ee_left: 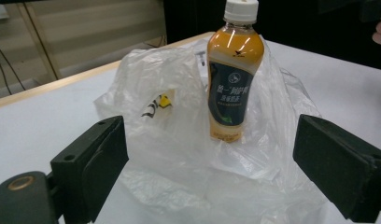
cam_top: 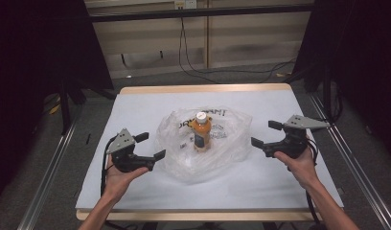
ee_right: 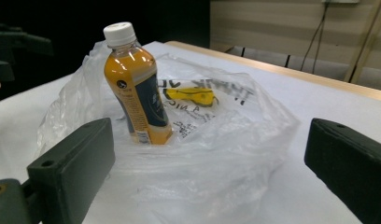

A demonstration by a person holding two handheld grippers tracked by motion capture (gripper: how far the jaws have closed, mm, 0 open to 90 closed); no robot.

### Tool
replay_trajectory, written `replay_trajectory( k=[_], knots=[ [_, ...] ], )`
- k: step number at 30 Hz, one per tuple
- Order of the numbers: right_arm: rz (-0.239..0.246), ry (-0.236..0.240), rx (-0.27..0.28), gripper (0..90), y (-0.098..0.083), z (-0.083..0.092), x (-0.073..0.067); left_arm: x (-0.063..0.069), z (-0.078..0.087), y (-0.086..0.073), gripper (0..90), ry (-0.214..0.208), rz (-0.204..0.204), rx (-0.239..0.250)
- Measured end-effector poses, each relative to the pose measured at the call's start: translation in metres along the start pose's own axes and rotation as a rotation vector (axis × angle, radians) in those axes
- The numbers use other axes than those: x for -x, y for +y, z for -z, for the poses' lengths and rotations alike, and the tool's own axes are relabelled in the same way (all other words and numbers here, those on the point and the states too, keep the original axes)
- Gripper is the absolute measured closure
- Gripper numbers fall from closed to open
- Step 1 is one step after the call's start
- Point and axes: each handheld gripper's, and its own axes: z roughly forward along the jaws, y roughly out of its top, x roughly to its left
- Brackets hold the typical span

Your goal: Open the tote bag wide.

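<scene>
The left gripper (cam_top: pixel 153 145) sits left of the bottle (cam_top: pixel 201 132), held from below by the person's left hand (cam_top: pixel 118 178). Its jaws stand wide apart with nothing between them, clear of the bag's edge; in the left gripper view the bottle (ee_left: pixel 234 70) rises beyond the gap.

The bottle stands upright near the middle of the table (cam_top: pixel 150 98), on a crumpled clear plastic bag (cam_top: pixel 232 139) that spreads around its base. It holds orange liquid, wears a dark label and has a white cap (cam_top: pixel 201 115). Black print on the bag shows just behind the bottle.

The right gripper (cam_top: pixel 267 133) lies right of the bottle, just beside the bag's right edge, held by the right hand (cam_top: pixel 301 163). Its jaws are also spread wide and hold nothing. In the right gripper view the bottle (ee_right: pixel 135 86) appears tilted, with yellow print (ee_right: pixel 193 97) on the bag beside it.
</scene>
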Motion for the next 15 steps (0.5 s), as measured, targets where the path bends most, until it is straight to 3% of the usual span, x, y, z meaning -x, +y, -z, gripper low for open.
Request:
replay_trajectory(
  k=[1,3,5,12,15],
  knots=[
    [-0.001,-0.005,-0.015,3.8,-0.002,0.004,0.0,-0.001,0.003,-0.002,9.1,-0.011,0.001,0.003],
    [-0.014,-0.019,-0.004,2.4,-0.005,0.012,-0.002,-0.001,0.01,-0.006,7.7,0.018,0.006,-0.007],
    [0.009,-0.042,-0.008,4.7,-0.008,0.019,-0.006,-0.002,0.018,-0.011,6.9,0.013,0.022,0.004],
    [0.004,-0.113,0.011,2.6,-0.03,0.039,-0.007,-0.008,0.04,-0.032,3.6,0.063,0.067,-0.021],
    [-0.027,-0.105,-0.004,3.1,-0.039,0.045,-0.004,-0.008,0.044,-0.042,3.2,0.078,0.105,-0.021]
  ],
)
